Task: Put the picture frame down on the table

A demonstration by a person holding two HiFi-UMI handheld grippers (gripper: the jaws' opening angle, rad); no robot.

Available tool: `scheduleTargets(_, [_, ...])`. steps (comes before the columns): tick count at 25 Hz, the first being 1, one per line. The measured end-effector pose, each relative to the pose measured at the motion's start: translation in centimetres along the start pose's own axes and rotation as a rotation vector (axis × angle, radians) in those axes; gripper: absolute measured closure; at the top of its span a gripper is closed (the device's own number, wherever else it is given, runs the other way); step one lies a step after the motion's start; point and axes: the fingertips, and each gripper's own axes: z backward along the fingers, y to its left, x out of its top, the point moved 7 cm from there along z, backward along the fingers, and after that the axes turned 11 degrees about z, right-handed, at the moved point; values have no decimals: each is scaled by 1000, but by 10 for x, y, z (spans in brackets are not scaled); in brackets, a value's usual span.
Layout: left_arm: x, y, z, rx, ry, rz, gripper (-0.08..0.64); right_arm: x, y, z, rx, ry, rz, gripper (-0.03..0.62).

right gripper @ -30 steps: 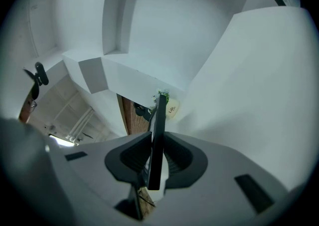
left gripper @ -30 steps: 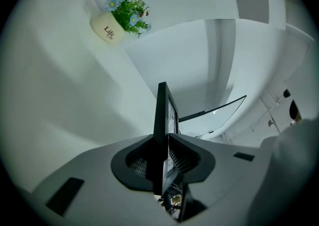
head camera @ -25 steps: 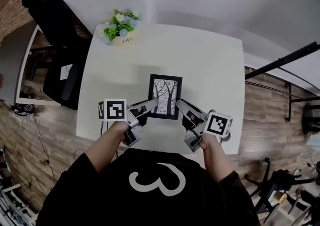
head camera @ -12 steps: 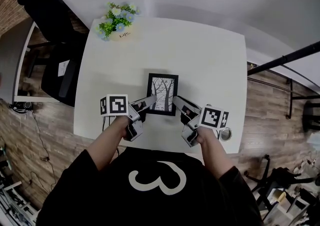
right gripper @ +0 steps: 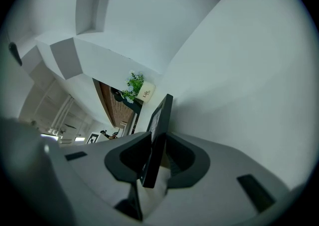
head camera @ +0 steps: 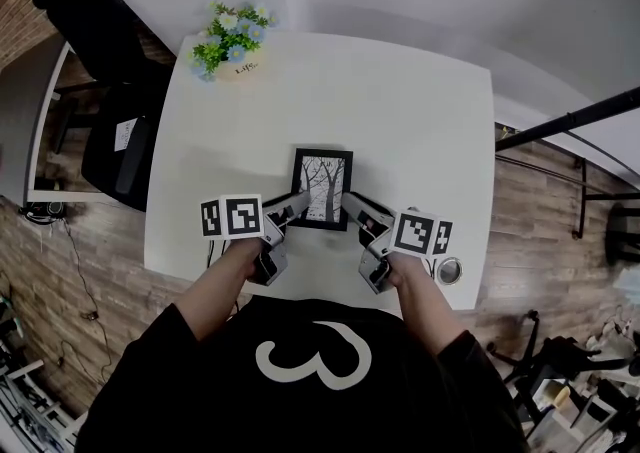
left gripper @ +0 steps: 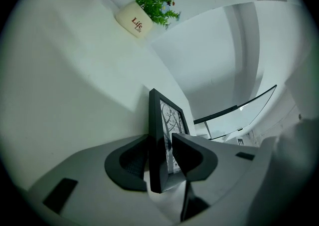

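A black picture frame point(head camera: 322, 187) with a bare-tree print is over the near middle of the white table point(head camera: 400, 121). My left gripper point(head camera: 297, 204) is shut on its lower left corner and my right gripper point(head camera: 350, 205) is shut on its lower right corner. In the left gripper view the frame point(left gripper: 158, 135) stands edge-on between the two jaws. The right gripper view shows the frame point(right gripper: 158, 130) clamped edge-on in the same way. I cannot tell whether the frame touches the tabletop.
A small pot of flowers point(head camera: 231, 45) stands at the table's far left corner, seen too in the left gripper view as the pot point(left gripper: 134, 19). A black chair point(head camera: 110, 131) is left of the table. A small round object point(head camera: 447, 269) lies near the right front edge.
Both grippers have drawn the frame a little toward me and to the left. The jaws have stayed shut on its lower corners.
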Motion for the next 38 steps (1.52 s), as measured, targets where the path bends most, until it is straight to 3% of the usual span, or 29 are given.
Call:
scheduleTargets(8, [1, 0, 3, 54, -24, -73, 419, 0, -5, -2, 5, -4, -21, 502])
scheduleTargets(23, [9, 4, 9, 54, -39, -46, 419, 3, -5, -6, -39, 63, 21, 502])
scheduleTargets(30, [10, 5, 9, 54, -39, -34, 426, 1, 3, -10, -60, 103, 81, 401])
scheduleTargets(38, [12, 6, 11, 32, -45, -21, 426, 9, 3, -3, -141, 78, 147, 370])
